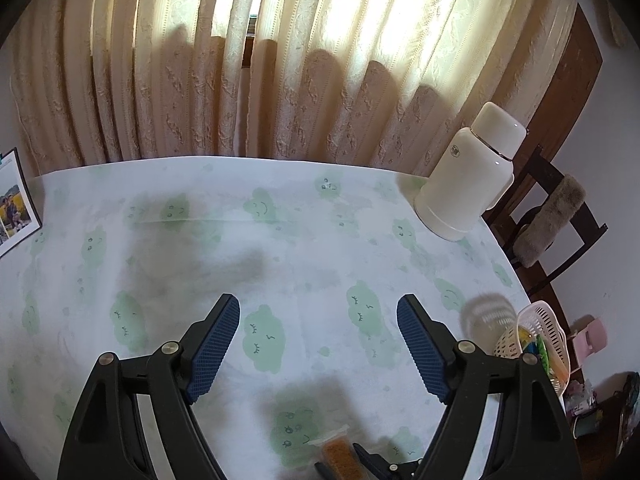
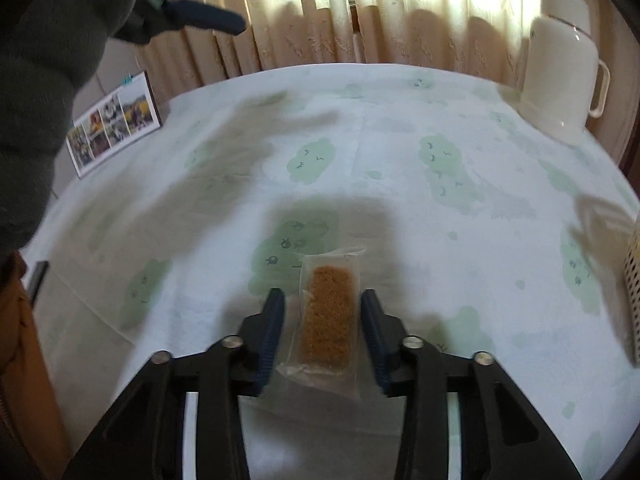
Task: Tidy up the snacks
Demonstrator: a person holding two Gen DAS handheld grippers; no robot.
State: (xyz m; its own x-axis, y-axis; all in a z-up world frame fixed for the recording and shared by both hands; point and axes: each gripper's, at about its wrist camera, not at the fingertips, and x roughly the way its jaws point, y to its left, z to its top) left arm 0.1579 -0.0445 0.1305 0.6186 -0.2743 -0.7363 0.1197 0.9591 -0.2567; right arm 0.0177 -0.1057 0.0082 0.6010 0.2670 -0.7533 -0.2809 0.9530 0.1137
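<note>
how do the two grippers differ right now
The left gripper has its jaws spread wide over bare tablecloth with nothing between them; the right gripper has narrower jaws flanking a clear-wrapped snack bar, pads not visibly pressing it. Both share blue ribbed pads on black arms.

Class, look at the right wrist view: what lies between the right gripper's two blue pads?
A clear-wrapped brown snack bar lies on the tablecloth between the right gripper pads, shown in the right wrist view.
</note>
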